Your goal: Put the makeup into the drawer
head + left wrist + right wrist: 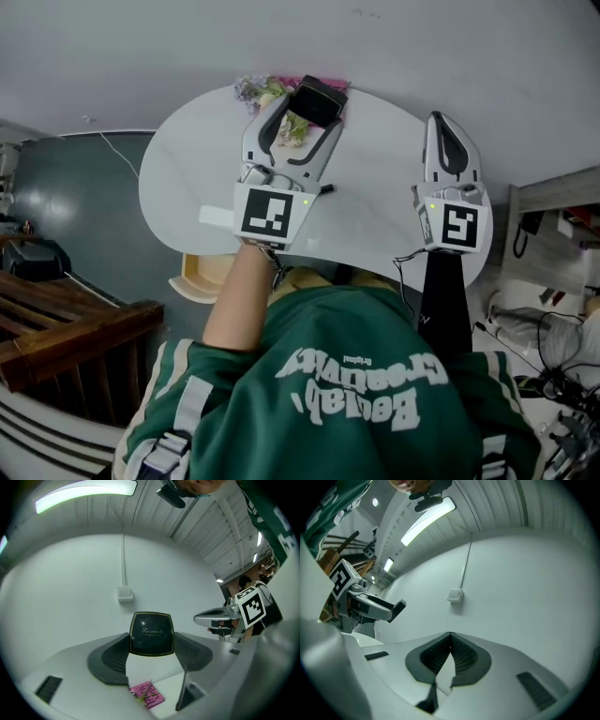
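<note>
Left tongs pinch the glossy black square makeup compact by its side edges, a sound hold on something likely light, rigid and slick, while the right tongs sit closed on nothing.

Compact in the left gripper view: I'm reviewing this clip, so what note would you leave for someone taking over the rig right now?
Left gripper: shut on the black compact, held above the white table near a pink card.
Right gripper: shut, empty, over the table's right side.
Done: the compact is picked up.
Left: put it into the drawer. A pale wooden piece juts out under the table's near edge on the left. It may be the open drawer, but I cannot tell for sure.
</note>
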Demonstrator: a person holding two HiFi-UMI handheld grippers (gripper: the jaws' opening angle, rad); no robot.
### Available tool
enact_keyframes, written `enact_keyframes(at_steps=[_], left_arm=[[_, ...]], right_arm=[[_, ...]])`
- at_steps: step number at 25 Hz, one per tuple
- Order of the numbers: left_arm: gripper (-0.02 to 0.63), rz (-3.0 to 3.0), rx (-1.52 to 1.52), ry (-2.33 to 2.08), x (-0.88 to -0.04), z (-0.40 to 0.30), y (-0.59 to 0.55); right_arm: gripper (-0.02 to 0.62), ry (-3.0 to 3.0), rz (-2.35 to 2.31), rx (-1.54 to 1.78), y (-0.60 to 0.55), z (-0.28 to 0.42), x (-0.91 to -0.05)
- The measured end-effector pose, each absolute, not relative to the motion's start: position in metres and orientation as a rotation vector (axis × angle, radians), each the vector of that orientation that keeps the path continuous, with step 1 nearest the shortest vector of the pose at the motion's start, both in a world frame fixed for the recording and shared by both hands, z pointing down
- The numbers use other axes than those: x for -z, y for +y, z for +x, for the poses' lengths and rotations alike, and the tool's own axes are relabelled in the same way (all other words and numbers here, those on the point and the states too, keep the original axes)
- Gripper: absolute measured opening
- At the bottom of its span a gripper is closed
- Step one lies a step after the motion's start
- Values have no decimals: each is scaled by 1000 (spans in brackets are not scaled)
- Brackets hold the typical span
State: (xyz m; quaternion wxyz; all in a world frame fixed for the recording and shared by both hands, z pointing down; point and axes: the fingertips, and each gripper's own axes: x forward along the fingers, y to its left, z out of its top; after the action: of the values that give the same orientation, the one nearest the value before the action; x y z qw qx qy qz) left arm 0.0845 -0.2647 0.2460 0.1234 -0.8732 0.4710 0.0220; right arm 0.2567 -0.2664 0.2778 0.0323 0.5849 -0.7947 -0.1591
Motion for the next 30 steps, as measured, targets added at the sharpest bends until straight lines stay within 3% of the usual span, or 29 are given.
enact_keyframes(at_steps=[18,30], left_arm=[[325,-2177,67,1905,-246,-197,-150],[325,-1928,130,2191,-259,-321,-65]], right_arm=[[9,-2958,1244,488,-224,-60,-262],[9,-3106,856,479,-171,-206,-270]])
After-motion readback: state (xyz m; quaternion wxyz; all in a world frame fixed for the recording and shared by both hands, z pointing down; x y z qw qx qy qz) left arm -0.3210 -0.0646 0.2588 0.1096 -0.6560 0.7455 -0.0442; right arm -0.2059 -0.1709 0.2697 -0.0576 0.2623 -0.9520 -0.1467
